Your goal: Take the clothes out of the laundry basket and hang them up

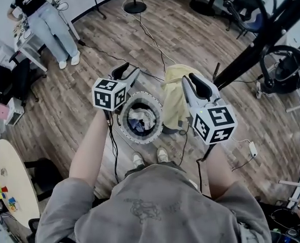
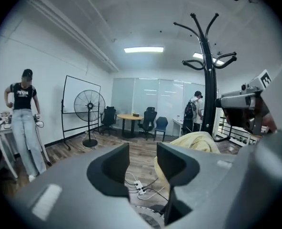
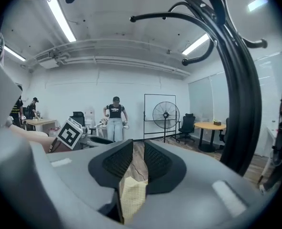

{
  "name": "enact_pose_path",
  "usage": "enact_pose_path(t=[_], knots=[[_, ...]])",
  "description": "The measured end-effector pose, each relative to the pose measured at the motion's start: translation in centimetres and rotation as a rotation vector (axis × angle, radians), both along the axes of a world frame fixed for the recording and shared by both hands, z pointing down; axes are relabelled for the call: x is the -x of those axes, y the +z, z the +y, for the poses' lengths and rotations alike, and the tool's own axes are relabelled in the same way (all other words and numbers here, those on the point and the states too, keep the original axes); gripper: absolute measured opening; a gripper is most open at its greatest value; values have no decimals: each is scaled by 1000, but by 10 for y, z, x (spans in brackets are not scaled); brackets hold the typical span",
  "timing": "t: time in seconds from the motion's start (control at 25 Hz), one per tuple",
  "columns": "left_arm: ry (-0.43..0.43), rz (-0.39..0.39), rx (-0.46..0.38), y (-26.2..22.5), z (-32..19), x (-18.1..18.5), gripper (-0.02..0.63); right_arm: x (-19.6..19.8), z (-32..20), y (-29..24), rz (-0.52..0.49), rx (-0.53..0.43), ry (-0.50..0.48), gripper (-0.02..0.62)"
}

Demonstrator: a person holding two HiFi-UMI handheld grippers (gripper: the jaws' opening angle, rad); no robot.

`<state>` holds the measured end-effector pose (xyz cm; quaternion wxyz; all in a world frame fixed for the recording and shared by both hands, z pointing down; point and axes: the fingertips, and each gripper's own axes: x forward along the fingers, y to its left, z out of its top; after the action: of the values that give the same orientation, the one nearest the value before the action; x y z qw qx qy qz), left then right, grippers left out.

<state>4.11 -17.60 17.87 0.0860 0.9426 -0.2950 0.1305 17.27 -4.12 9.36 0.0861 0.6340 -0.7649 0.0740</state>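
Yellow garment (image 1: 174, 100) hangs from the right gripper (image 1: 194, 82) just beside the laundry basket (image 1: 122, 130) in the head view; left gripper view: left gripper (image 2: 142, 152) jaws apart, empty, probably kept free to spread cloth; right gripper view: jaws pinched on yellow fabric, held up near the coat stand (image 3: 236, 104) for hanging.
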Motion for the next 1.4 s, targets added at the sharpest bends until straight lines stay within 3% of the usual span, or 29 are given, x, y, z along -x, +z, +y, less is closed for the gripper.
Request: enact_pose_path(t=[0.28, 0.52, 0.8, 1.16, 1.4], knots=[[-80, 15, -84, -34, 55, 61, 181, 35, 19, -5, -7, -23, -138, 101], [-164, -28, -113, -39, 106, 110, 179, 65, 34, 13, -17, -4, -229, 101], [-255, -27, -36, -15, 134, 145, 178, 90, 40, 42, -53, 53, -295, 108], [-283, -61, -45, -4, 128, 159, 176, 114, 29, 76, -36, 129, -347, 114], [-267, -151, -23, 27, 117, 158, 177, 124, 20, 122, -18, 235, -351, 126]])
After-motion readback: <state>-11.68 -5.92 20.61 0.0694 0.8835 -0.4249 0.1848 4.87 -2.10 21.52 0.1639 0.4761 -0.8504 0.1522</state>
